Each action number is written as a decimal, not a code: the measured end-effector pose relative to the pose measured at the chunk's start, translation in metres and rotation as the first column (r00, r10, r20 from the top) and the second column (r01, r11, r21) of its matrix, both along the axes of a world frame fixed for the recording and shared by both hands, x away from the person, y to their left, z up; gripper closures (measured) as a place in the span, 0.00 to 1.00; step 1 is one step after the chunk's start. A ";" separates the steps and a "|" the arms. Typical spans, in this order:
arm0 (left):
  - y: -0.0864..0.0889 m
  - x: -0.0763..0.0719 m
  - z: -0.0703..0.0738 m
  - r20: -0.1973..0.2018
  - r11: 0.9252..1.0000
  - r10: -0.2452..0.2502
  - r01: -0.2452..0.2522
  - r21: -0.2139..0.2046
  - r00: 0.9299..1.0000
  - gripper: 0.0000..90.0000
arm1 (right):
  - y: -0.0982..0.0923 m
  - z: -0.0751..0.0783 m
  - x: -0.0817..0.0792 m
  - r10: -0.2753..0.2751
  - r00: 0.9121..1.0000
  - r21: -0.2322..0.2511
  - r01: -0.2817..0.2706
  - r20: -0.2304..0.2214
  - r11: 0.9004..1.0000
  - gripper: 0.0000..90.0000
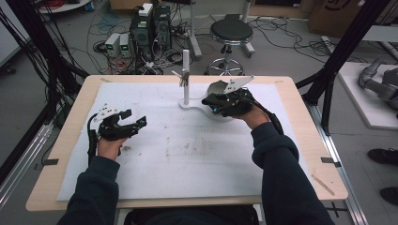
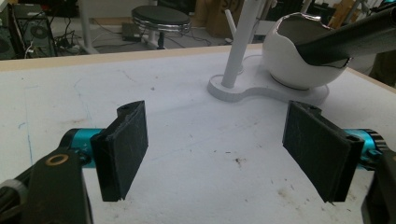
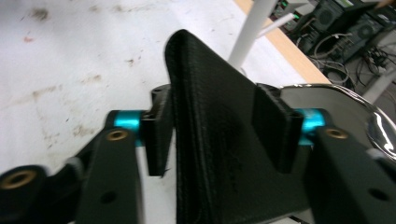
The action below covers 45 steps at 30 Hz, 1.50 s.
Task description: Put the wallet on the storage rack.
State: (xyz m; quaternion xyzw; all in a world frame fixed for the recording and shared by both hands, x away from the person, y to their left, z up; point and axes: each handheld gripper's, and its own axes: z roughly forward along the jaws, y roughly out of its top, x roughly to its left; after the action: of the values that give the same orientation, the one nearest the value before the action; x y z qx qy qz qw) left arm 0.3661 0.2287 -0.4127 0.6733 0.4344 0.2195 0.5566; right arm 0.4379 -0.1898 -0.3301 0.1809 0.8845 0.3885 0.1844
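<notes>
A white egg-shaped bowl (image 1: pixel 217 88) with a shiny inside sits on a white stand base (image 1: pixel 192 105) that carries an upright white post (image 1: pixel 186 75). My right gripper (image 1: pixel 211 102) is at the bowl, shut on a flat black item (image 3: pixel 210 154) held edge-up between its pads (image 3: pixel 156 140). In the left gripper view the black item (image 2: pixel 345 37) reaches over the rim into the bowl (image 2: pixel 289 65). My left gripper (image 1: pixel 135 118) rests at the left of the mat, open, nothing between its jaws (image 2: pixel 219 140); it faces the stand base (image 2: pixel 243 91).
A stained white mat (image 1: pixel 187 154) covers the wooden table (image 1: pixel 75 117). Beyond the far edge stand a black stool (image 1: pixel 231 32), computer boxes (image 1: pixel 150 28) and loose cables. Black frame struts (image 1: pixel 345 47) rise at both sides.
</notes>
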 end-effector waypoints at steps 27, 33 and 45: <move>-0.002 0.000 0.000 0.002 1.000 -0.005 0.005 0.007 1.000 0.25 | -0.024 -0.002 -0.009 0.001 0.999 0.041 0.001 -0.041 0.999 0.68; -0.001 0.000 0.000 0.003 1.000 -0.005 0.005 0.007 1.000 0.25 | -0.027 -0.005 -0.005 -0.006 0.995 0.091 0.015 -0.105 0.996 0.56; -0.001 0.000 0.000 0.003 1.000 -0.005 0.005 0.007 1.000 0.25 | -0.032 -0.007 -0.002 -0.018 0.986 0.132 0.040 -0.163 0.991 0.42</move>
State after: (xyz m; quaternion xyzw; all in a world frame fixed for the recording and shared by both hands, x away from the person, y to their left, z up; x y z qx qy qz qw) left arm 0.3659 0.2279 -0.4124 0.6759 0.4311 0.2205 0.5556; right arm 0.4364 -0.2216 -0.3367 0.2366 0.8657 0.4285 0.1049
